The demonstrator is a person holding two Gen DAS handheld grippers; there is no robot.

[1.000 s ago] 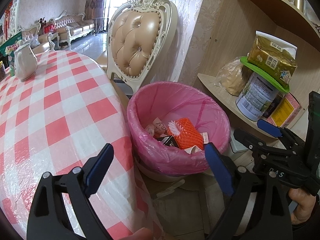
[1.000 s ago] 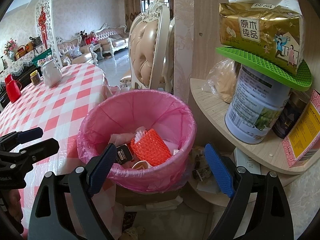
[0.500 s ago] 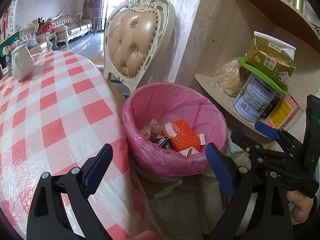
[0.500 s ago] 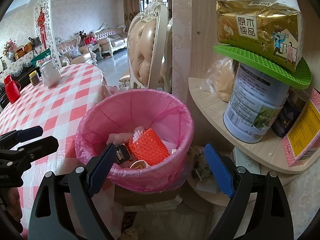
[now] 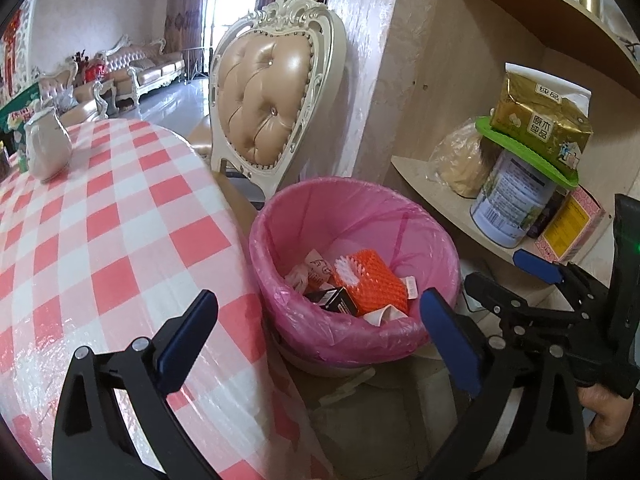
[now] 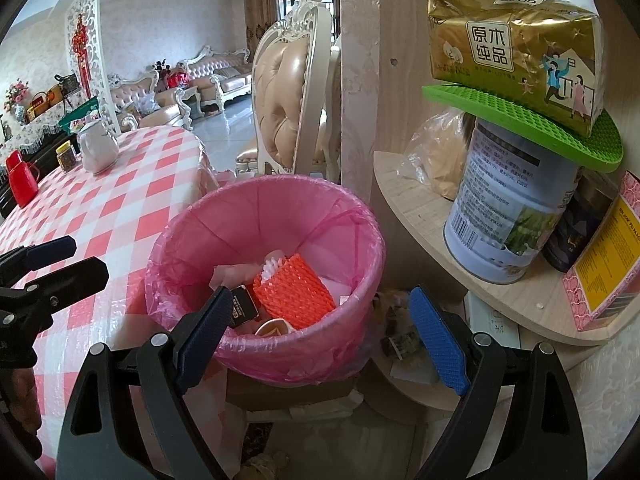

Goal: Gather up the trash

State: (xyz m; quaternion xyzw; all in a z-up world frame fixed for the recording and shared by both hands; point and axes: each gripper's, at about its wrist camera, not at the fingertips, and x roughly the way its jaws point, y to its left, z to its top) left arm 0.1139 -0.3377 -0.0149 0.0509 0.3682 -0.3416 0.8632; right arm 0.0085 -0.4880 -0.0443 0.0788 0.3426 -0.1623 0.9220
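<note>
A trash bin lined with a pink bag [image 5: 360,332] [image 6: 288,348] stands on the floor between the table and the shelf. Inside lie an orange foam net [image 5: 372,284] [image 6: 296,296], a small black box [image 5: 336,300] [image 6: 242,306], crumpled wrappers [image 5: 314,270] and a paper cup [image 6: 276,326]. My left gripper [image 5: 320,340] is open and empty, just in front of the bin. My right gripper [image 6: 316,332] is open and empty, just in front of the bin; it also shows in the left wrist view [image 5: 516,280]. The left one shows in the right wrist view [image 6: 52,264].
A table with a red-and-white checked cloth [image 5: 100,240] lies left of the bin, with a white jug [image 5: 46,148]. A padded chair [image 5: 268,112] stands behind the bin. A wooden shelf [image 6: 500,288] on the right holds a tin [image 6: 508,216], a gold packet [image 6: 516,48] and boxes.
Both grippers have drawn back slightly from the bin, and the left view has swung left. Both stay open and empty.
</note>
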